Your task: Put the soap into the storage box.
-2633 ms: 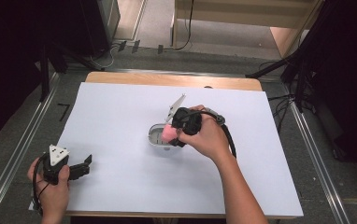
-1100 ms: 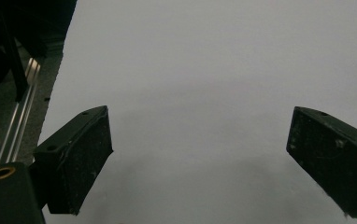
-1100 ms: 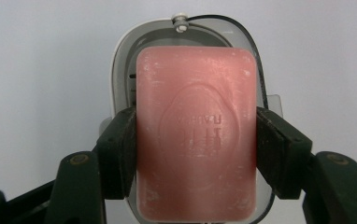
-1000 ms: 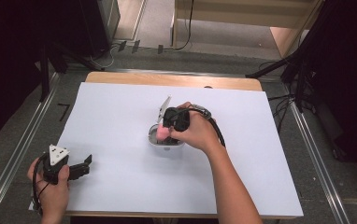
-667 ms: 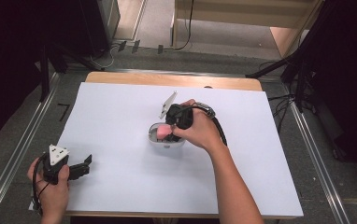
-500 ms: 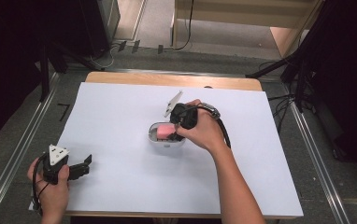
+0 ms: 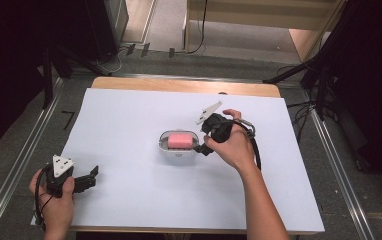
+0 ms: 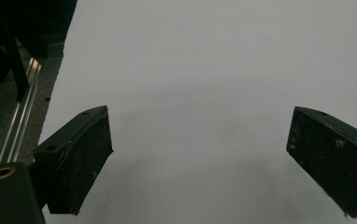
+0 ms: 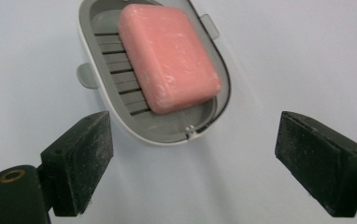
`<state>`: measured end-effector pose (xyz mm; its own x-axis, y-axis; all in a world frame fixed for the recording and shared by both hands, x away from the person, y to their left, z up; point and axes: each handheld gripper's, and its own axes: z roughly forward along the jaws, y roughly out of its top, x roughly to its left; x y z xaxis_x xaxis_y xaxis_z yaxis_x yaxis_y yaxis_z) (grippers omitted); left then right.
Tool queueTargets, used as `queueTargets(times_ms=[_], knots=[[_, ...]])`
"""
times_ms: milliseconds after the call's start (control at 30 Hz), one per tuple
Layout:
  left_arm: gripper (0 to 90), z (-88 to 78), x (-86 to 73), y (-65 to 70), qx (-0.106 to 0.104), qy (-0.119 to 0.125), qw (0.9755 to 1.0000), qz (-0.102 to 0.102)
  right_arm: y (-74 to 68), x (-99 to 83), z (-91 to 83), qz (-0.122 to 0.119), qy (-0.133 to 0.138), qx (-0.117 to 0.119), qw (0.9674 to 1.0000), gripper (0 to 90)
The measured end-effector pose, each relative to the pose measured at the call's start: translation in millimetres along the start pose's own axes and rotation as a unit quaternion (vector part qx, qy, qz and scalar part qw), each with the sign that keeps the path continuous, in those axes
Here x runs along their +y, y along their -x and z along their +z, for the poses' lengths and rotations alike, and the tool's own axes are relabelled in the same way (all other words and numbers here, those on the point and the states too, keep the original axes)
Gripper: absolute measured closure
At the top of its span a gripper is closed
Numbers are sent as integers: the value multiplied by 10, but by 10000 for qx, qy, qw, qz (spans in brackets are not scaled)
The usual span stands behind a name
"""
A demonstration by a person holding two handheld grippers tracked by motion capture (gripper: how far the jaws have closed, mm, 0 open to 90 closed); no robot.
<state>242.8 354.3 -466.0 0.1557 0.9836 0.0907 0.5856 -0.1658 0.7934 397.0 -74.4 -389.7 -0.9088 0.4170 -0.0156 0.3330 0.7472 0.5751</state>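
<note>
1 pink soap bar (image 9: 169, 58) lies in the dish (image 9: 167, 133) just ahead of the right gripper (image 9: 193, 163), whose jaws have just been opening, nothing between them. Soap looks slick and firm; grip its long sides.

soap bar (image 7: 179, 140): lies in the soap dish (image 7: 162, 145), on its slats.
soap dish: on the table (image 7: 129, 115), near its middle.
right claw (image 7: 199, 145): just right of the dish, not touching it; nothing between the jaws.
left claw (image 7: 95, 172): near the table's front left corner, well apart from the dish.
</note>
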Motion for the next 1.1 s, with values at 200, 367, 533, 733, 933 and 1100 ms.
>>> queueTargets(times_ms=[200, 367, 533, 733, 933, 1100], knots=[[73, -1, 1, 4, 22, -10, 10000, 12, 50, -218, -54, 353, 105, -187, 9991, 45], [73, 0, 1, 7, 32, -7, 10000, 18, 59, -387, -111, 644, 166, -318, 9973, 36], [73, -1, 1, 10, 31, -6, 10000, 31, 66, -546, -144, 842, 202, -363, 9956, 1], [73, -2, 1, 11, 23, -12, 10000, 57, 60, -719, -196, 965, 253, -413, 9942, 0], [73, -1, 0, 14, 24, -3, 10000, 68, 56, -899, -254, 1105, 292, -462, 9924, 0], [73, -2, 0, 18, 37, -3, 10000, 83, 49, -1048, -290, 1233, 376, -509, 9903, 0]])
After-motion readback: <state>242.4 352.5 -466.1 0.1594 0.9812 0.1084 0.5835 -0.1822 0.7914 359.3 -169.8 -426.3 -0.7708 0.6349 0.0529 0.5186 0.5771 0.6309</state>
